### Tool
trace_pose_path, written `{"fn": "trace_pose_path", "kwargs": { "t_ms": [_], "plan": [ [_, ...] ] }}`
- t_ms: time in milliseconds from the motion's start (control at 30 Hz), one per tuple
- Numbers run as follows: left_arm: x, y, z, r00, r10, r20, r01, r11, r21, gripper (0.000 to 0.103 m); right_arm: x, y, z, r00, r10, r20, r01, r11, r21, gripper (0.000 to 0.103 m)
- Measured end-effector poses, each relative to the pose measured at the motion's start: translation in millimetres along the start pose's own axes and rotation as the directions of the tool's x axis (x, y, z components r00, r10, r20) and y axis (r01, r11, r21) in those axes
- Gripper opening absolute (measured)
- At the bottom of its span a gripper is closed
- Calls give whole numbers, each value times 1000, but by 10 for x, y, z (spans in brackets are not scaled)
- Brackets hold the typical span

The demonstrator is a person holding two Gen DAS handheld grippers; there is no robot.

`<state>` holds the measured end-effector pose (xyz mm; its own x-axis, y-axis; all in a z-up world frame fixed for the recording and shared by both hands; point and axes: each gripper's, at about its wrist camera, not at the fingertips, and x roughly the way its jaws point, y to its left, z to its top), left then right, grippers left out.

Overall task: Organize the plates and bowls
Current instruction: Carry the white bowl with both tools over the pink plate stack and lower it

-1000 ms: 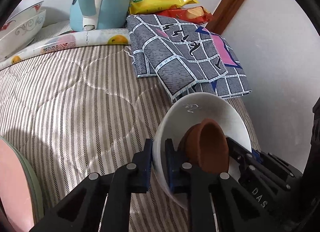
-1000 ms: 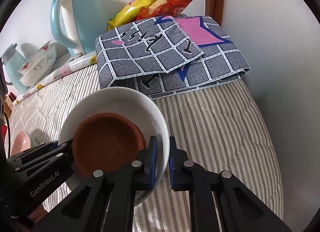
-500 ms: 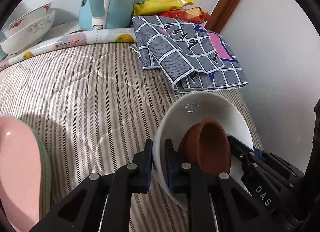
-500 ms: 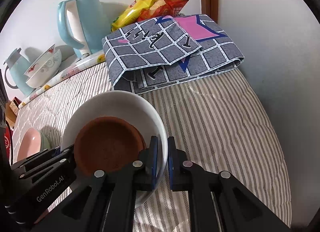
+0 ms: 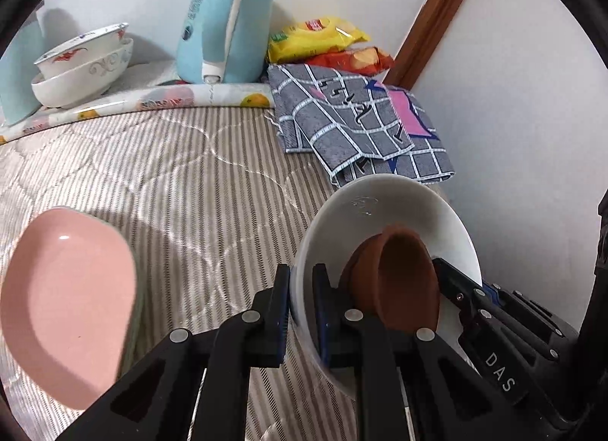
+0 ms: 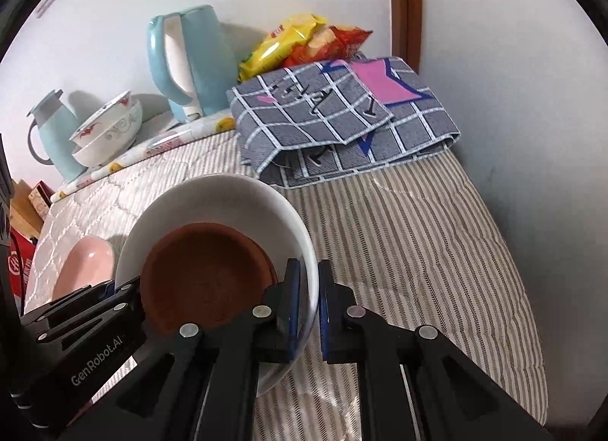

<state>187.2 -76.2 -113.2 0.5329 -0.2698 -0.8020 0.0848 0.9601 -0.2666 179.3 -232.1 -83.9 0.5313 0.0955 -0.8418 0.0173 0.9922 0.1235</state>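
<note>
- Left wrist view: your left gripper [image 5: 302, 308] is clamped on the near rim of the white bowl [image 5: 383, 213], one finger inside, one outside. The brown bowl [image 5: 399, 281] sits nested in it. The pink plate [image 5: 64, 304] lies just left on the quilt [image 5: 190, 182].
- Right wrist view: your right gripper [image 6: 308, 306] pinches the opposite rim of the white bowl [image 6: 228, 198], which looks lifted off the quilt, though contact is hard to judge.
- Progress: brown already stacked in white; two patterned bowls [image 6: 108, 129] stacked by the kettle [image 6: 190, 61]. Left, as I judge it: set this pair down, then deal with the pink plate.
</note>
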Motion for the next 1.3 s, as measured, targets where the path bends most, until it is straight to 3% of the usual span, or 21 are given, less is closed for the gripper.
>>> {"fn": "trace_pose_path", "kwargs": {
  "t_ms": [567,1300],
  "plan": [
    [-555,466,-117,998,11,65,-8,999,-36,12,-360,624,-136,998,22,53,-20,999,-41,8],
    [-939,1272,-227,992,71,103,-59,991,-120,12,-341,1446,-270,994,103,44,-99,991,-95,8]
  ]
}}
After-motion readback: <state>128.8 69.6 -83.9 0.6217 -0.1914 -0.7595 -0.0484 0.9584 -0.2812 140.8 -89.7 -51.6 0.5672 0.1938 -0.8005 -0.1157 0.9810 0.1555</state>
